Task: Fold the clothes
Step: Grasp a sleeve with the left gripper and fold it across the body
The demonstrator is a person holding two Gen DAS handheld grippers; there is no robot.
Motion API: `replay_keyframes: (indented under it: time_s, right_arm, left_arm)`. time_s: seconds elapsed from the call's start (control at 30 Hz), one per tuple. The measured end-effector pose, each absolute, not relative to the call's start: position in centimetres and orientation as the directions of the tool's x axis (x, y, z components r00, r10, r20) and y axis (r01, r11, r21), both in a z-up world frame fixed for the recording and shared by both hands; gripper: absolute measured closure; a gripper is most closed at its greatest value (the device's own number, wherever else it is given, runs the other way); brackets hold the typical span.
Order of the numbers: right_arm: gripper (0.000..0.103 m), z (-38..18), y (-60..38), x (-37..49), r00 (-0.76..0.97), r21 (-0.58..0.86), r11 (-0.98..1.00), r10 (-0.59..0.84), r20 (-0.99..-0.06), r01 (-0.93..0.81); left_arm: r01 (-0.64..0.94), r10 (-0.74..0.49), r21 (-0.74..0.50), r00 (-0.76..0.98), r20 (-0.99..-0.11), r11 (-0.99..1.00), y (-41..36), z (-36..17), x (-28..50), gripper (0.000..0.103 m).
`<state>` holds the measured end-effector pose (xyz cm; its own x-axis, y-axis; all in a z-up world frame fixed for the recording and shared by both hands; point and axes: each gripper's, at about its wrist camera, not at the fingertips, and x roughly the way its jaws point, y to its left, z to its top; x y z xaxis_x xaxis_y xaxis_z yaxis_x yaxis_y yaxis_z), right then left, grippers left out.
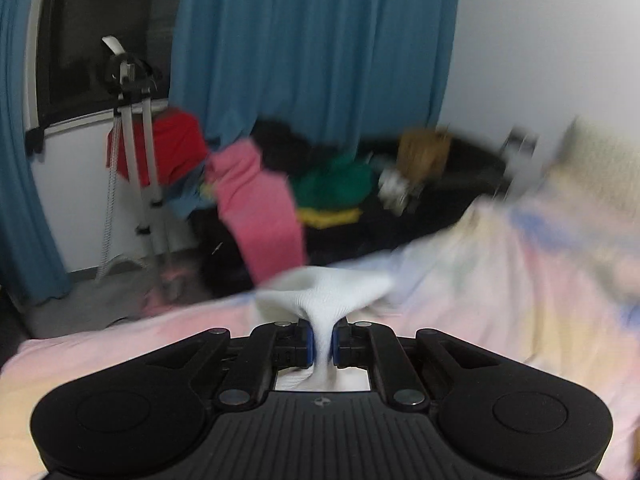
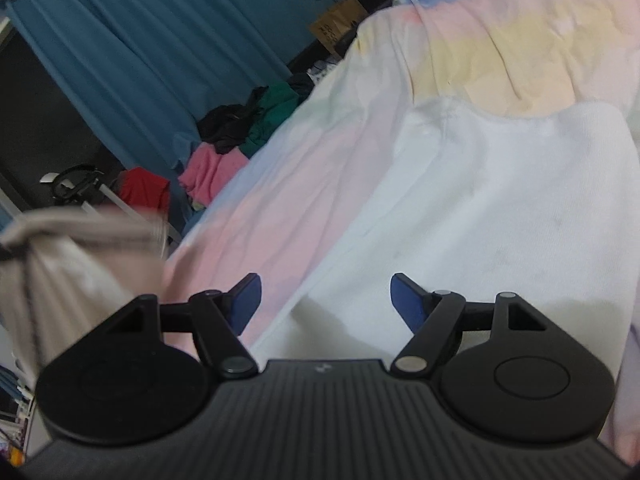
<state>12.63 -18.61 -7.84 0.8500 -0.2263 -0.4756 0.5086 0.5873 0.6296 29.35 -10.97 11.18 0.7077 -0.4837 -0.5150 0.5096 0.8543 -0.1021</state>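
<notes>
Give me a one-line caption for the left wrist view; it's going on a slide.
Left gripper pinches a bunched white garment above a pastel bedspread.

white garment: plain white, fine ribbed knit
bedsheet: pastel patches, pink, pale yellow, bit of light blue
curtain: solid teal-blue
gripper pads: bright blue on matte black arms
clothes pile, around 10 o'clock in the left wrist view: pink piece, red one, green one over a yellow strip
tripod: silvery-white legs
</notes>
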Motion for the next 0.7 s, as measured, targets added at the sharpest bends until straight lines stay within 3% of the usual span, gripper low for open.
replay_keyframes:
  time_s: [0.07,0.13,0.2,0.27,0.33,0.47,0.57,0.7]
  right_arm:
    - [0.029,-7.4,-18.4,12.4,0.854,0.633,0.588,-0.23,-0.466,0.503]
    - [0.029,-7.2,-18.2,12.4,0.857,0.628,0.597,-0.232,-0.46,0.499]
    - [0.029,-7.1,-18.0,12.6,0.859,0.62,0.609,-0.232,-0.456,0.494]
    - [0.029,-7.2,-17.9,12.7,0.861,0.615,0.618,-0.229,-0.454,0.489]
    - [0.029,-7.4,-17.8,13.1,0.864,0.607,0.633,-0.223,-0.451,0.481]
    - [0.029,-8.3,-17.2,14.5,0.866,0.591,0.668,-0.173,-0.468,0.453]
    - [0.029,-8.2,-16.5,15.4,0.872,0.568,0.707,-0.145,-0.467,0.422]
    - [0.029,-7.6,-15.4,15.4,0.887,0.538,0.755,-0.122,-0.444,0.374]
  left_arm:
    - [0.489,-0.493,-0.15,0.711,-0.502,0.859,-9.2,10.7,29.8,0.09]
    - [0.435,-0.461,-0.182,0.714,-0.527,0.882,-8.6,8.0,30.7,0.074]
    - [0.387,-0.429,-0.199,0.715,-0.552,0.9,-8.2,5.1,31.7,0.071]
    - [0.378,-0.393,-0.154,0.712,-0.581,0.913,-8.9,1.4,32.5,0.062]
    - [0.354,-0.339,-0.102,0.713,-0.614,0.93,-9.3,-2.2,32.7,0.045]
    - [0.318,-0.274,-0.047,0.723,-0.635,0.947,-7.8,-5.5,32.1,0.044]
    - [0.273,-0.238,-0.024,0.79,-0.565,0.962,-4.6,-5.1,28.0,0.026]
    - [0.186,-0.199,-0.077,0.829,-0.523,0.98,-0.2,-3.1,19.9,0.023]
